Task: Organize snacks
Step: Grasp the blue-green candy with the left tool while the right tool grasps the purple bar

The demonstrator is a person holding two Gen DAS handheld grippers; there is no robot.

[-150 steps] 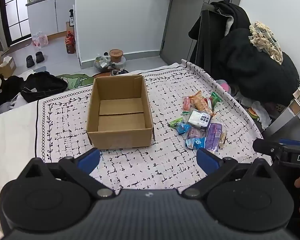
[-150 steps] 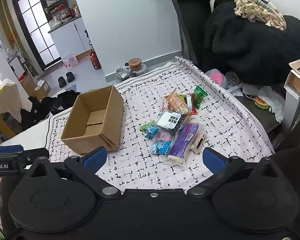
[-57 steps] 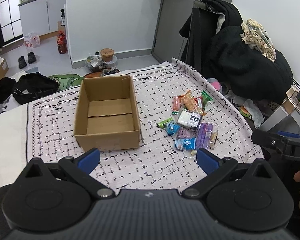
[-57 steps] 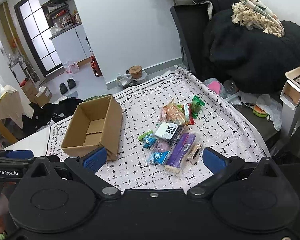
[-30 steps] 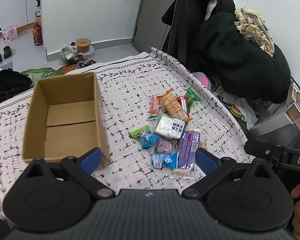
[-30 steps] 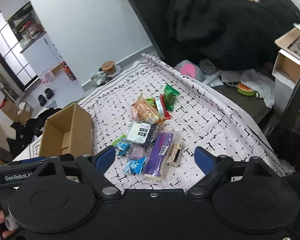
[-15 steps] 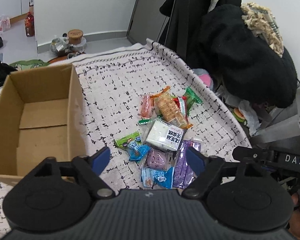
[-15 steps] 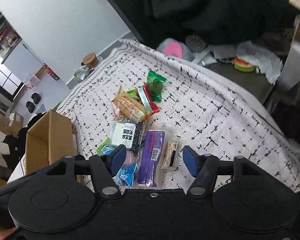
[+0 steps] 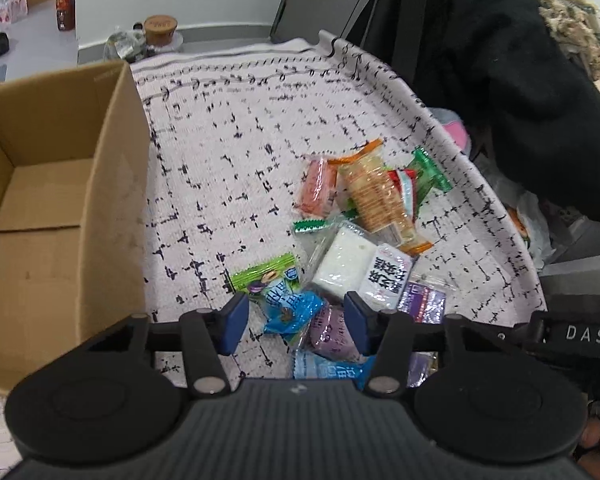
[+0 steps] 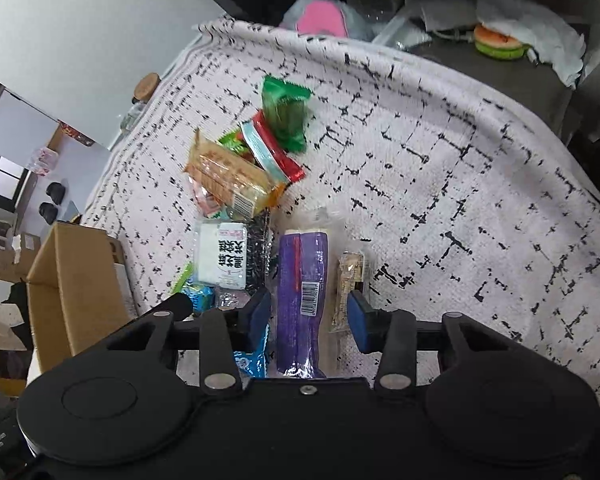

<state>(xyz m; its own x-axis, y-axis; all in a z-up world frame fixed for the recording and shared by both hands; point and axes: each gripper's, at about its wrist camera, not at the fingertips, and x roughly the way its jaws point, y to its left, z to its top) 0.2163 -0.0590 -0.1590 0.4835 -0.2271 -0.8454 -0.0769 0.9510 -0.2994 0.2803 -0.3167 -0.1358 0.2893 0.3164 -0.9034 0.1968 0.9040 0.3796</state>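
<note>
A pile of wrapped snacks lies on the patterned cloth point(image 9: 236, 128). My left gripper point(image 9: 296, 322) is open, low over the pile, its jaws either side of a blue packet point(image 9: 290, 308) and a round purple snack point(image 9: 332, 334). My right gripper point(image 10: 308, 316) is open, its jaws either side of a long purple packet point(image 10: 300, 280) and a thin beige bar point(image 10: 348, 280). An open cardboard box point(image 9: 48, 200) stands empty at the left; it also shows in the right wrist view point(image 10: 76, 284). A white packet point(image 9: 360, 268), an orange cracker pack point(image 9: 374, 196) and a green packet point(image 10: 286, 112) lie farther off.
The cloth's edge drops off at the right point(image 10: 540, 128). Black clothing point(image 9: 520, 80) hangs beyond it. A pink item point(image 10: 320, 16) and a toy burger point(image 10: 498, 42) lie off the table. A jar point(image 9: 160, 26) and bottle point(image 9: 66, 0) stand on the floor.
Both grippers have moved forward and down onto the snack pile. Their jaws have narrowed from wide open to about packet width. The box has slid to the left of both views.
</note>
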